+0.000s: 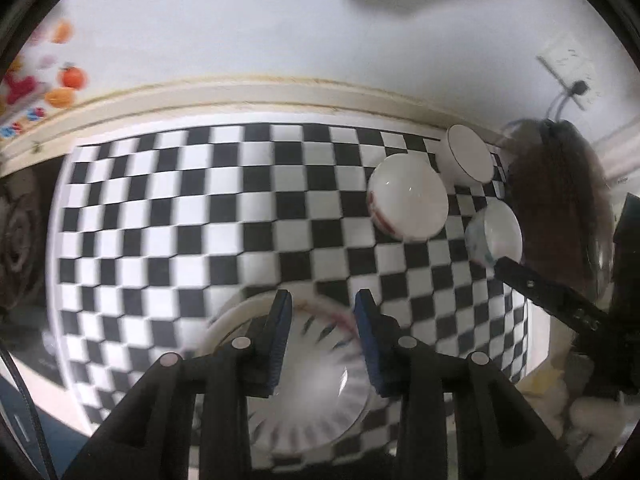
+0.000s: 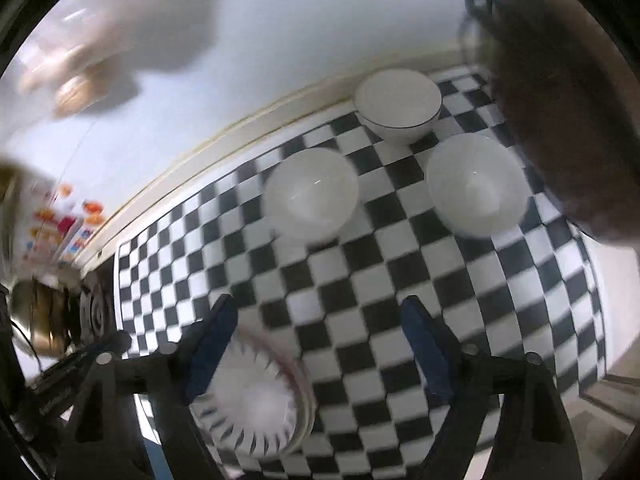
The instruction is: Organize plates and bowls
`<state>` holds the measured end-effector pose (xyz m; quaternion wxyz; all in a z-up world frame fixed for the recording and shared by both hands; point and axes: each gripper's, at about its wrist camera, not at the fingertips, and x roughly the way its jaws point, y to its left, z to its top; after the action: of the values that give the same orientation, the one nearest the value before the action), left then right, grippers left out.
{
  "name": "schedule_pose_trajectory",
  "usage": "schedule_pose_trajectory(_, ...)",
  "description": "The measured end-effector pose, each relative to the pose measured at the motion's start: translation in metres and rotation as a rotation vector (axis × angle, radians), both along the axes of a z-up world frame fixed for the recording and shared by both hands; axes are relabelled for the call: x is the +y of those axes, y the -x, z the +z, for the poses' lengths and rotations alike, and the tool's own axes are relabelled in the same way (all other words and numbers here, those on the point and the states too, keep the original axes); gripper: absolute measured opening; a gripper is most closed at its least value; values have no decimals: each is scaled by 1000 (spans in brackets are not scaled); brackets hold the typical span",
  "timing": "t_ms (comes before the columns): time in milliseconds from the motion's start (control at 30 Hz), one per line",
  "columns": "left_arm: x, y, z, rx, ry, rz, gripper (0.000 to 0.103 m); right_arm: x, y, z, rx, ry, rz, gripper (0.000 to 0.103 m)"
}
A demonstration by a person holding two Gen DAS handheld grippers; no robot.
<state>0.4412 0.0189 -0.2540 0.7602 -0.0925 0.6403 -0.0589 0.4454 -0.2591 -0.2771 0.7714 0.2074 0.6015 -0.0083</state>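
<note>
Right gripper (image 2: 320,344) open, three bowls (image 2: 311,194) ahead.

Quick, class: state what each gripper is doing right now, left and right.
Left gripper: open, jaws over the patterned plate, not gripping.
Right gripper: open wide, holding nothing.

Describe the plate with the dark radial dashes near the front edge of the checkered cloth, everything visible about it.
The patterned plate looks like glossy white ceramic, round, with dark dashes radiating around a plain white centre and a reddish line near the rim. It lies flat, face up, on the black-and-white checkered cloth near its front edge, seemingly atop a cream plate. The left hand-held gripper hangs over it, fingers apart on either side of its far rim; contact cannot be told. Motion blur softens the details.
</note>
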Motion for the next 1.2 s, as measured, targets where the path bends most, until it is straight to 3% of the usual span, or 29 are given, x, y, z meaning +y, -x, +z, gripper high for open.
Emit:
schedule_pose_trajectory(67, -17, -30, -26, 65, 34, 5, 30, -16, -30, -22, 38, 8, 8, 68)
schedule_pose_trajectory(233, -49, -79, -82, 187, 92, 27, 30, -34, -89, -76, 123, 19, 90, 55)
schedule_pose_trajectory(500, -74, -114, -134, 269, 115, 58, 29, -26, -134, -134, 234, 55, 220, 25)
schedule_pose_trajectory(600, -80, -118, -138, 259, 80, 39, 21, -22, -141, -143, 258, 43, 240, 11)
schedule_pose_trajectory(967, -86, -95, -125, 209, 42, 16, 19, -14, -133, -131, 218, 63, 279, 10)
schedule_pose_trajectory(1200, -94, -51, -90, 160, 52, -18, 19, -19, -102, -102, 175, 27, 279, 10)
